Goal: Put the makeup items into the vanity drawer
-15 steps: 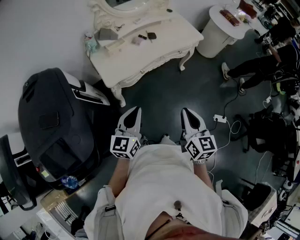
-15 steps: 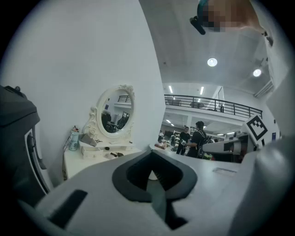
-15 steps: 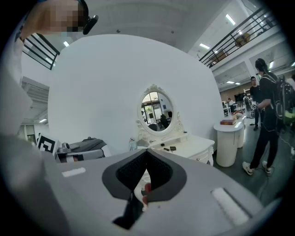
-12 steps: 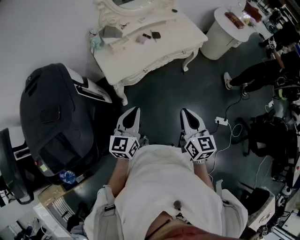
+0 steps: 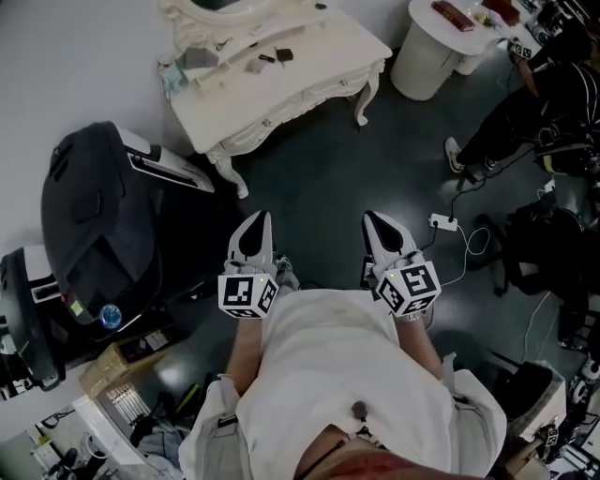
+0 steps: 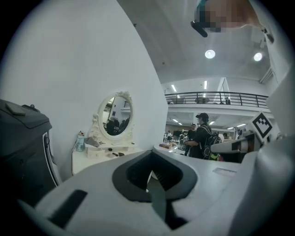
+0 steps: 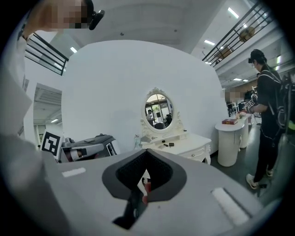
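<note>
L gripper (image 5: pixel 259 221): jaws pressed together, nothing held.
R gripper (image 5: pixel 373 221): same, jaws together, empty.
Vanity (image 5: pixel 309 80): ahead, well apart from both.
Makeup items (image 5: pixel 270 58): on vanity top.

Well ahead of the left tongs (image 5: pixel 257 217) and right tongs (image 5: pixel 369 217), the makeup items (image 5: pixel 267 58) on the table (image 5: pixel 328 52) are too small to name. The oval mirror (image 5: pixel 214 5) beyond them is cut off by the head view's top edge.
</note>
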A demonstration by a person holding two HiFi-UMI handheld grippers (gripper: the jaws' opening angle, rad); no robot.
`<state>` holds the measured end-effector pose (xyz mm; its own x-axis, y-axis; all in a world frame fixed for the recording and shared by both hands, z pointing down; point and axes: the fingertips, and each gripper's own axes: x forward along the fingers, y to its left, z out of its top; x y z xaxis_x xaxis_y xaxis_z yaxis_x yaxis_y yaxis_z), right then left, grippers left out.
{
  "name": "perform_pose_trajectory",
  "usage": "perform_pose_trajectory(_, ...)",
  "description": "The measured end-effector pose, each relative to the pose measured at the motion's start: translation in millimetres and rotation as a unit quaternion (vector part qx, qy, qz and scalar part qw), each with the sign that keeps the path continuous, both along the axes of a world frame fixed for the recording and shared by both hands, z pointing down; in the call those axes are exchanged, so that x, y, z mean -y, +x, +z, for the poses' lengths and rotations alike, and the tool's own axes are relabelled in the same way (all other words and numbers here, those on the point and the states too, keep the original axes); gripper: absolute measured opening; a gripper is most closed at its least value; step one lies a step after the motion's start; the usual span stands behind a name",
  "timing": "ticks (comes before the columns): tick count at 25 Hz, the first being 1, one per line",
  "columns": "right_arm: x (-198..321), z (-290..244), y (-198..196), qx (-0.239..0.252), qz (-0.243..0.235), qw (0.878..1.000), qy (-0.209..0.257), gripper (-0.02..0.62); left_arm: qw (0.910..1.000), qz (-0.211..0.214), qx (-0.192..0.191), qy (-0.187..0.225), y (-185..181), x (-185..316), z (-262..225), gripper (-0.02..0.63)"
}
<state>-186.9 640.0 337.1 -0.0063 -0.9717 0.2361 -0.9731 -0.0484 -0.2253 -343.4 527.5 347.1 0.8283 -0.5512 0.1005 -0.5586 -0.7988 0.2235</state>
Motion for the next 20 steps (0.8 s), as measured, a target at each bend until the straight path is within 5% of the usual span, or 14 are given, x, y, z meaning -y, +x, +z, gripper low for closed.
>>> perform_pose_trajectory(11,-102,13,18,0.024,-0.031,0.999,0.000,0.008,0.9996,-0.017,0.006,-0.020,32,-119,9,0.006)
perform_pose_trajectory(20,-87,7,40,0.047,-0.004,0.999,0.019,0.008,0.9994,-0.028,0.020,-0.003,40,-89,3,0.006)
